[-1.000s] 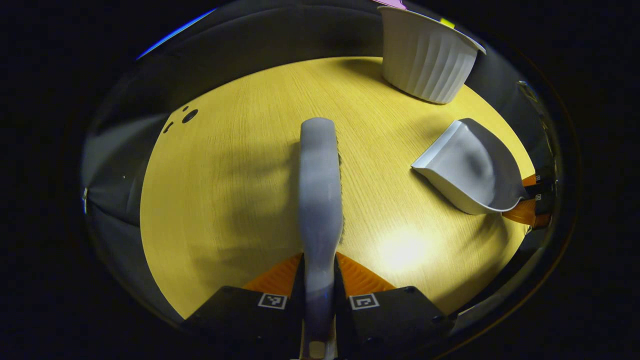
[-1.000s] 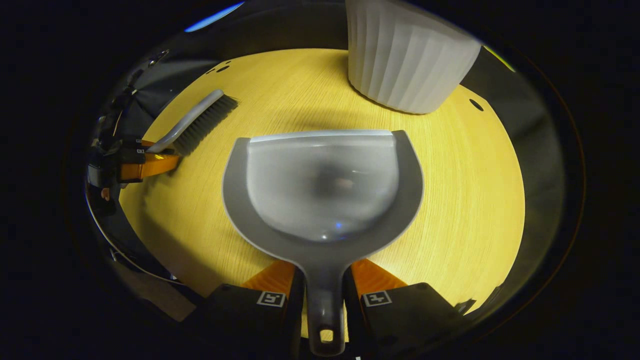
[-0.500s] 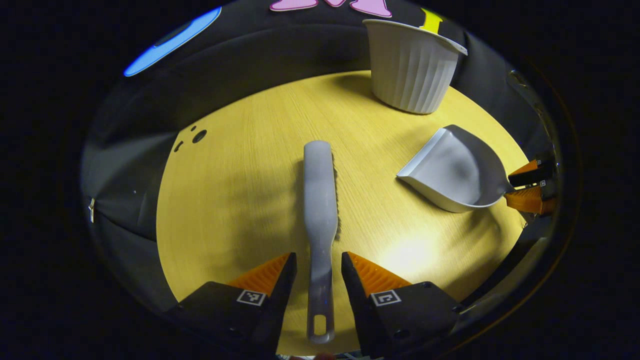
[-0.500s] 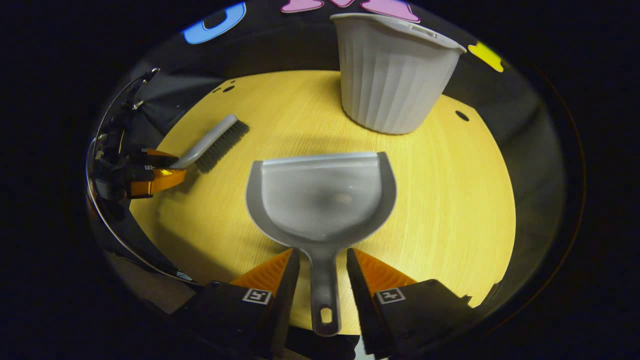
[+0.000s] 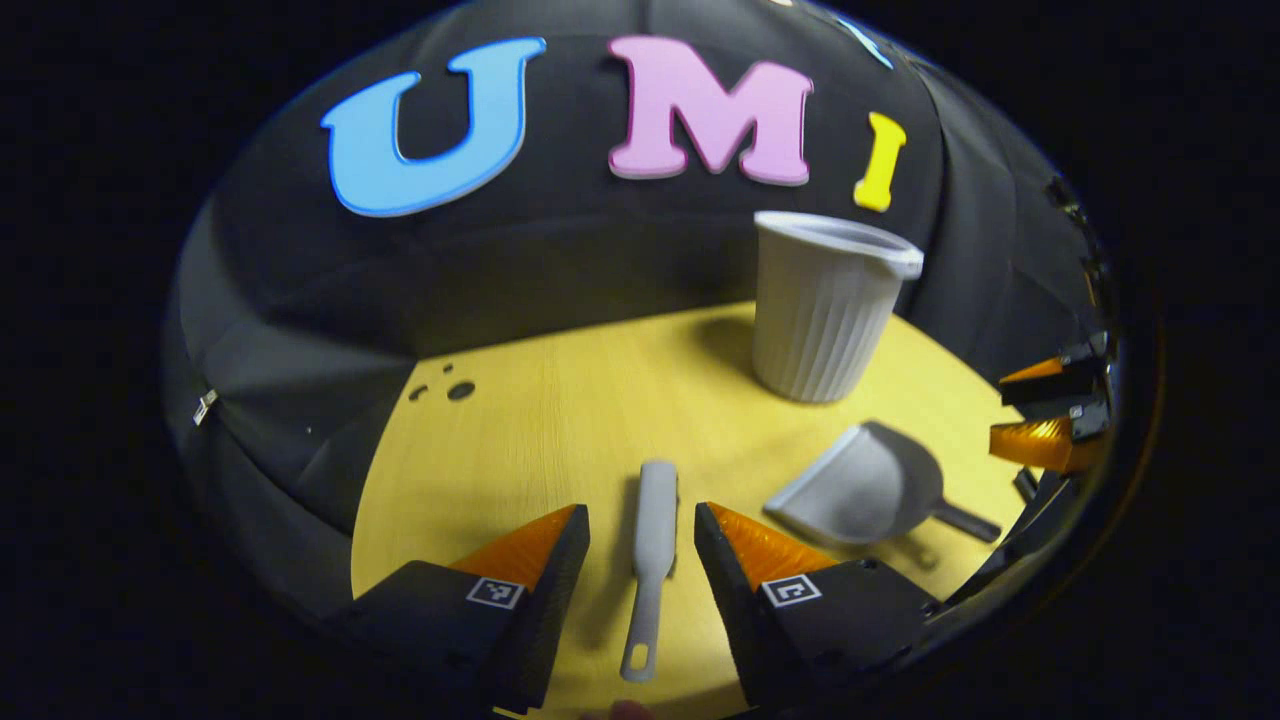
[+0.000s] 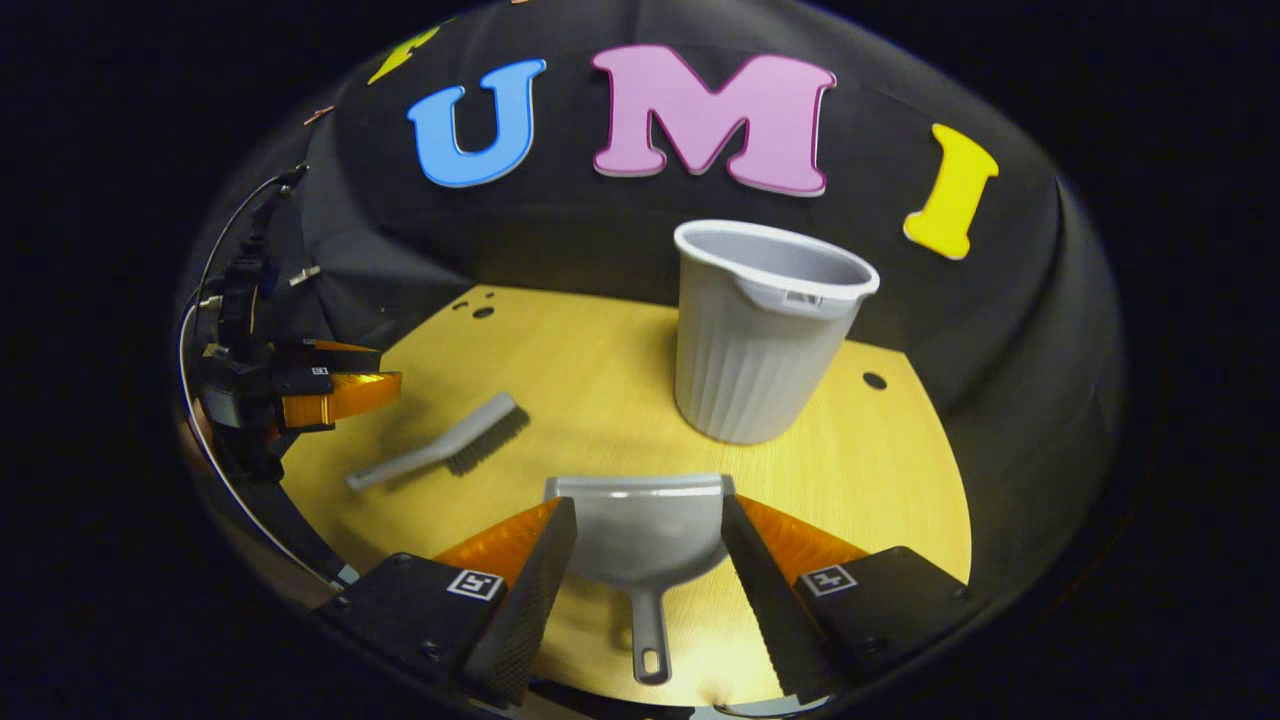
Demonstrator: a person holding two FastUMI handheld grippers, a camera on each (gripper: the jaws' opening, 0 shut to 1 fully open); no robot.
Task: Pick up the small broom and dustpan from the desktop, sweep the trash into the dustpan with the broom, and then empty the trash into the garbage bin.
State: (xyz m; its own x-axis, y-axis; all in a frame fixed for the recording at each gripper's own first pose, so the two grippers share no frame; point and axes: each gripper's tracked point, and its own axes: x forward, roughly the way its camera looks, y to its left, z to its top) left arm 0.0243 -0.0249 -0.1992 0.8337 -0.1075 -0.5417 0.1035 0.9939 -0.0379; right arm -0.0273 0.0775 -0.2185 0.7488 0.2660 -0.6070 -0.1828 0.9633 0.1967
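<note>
Both grippers spread and raised above the bench; broom and dustpan lie free on the wood.

In the left gripper view, the left gripper (image 5: 640, 530) stands spread, the broom (image 5: 652, 550) lying flat on the bench (image 5: 560, 420) between its fingers, untouched; the dustpan (image 5: 865, 485) sits at 4 o'clock and the ribbed garbage bin (image 5: 825, 310) stands upright at 1 o'clock. In the right gripper view, the right gripper (image 6: 648, 530) is likewise spread, the dustpan (image 6: 645, 540) resting between its fingers with its handle toward 6 o'clock; the broom (image 6: 445, 452) lies at 9 o'clock, the bin (image 6: 760, 340) at 12.
</note>
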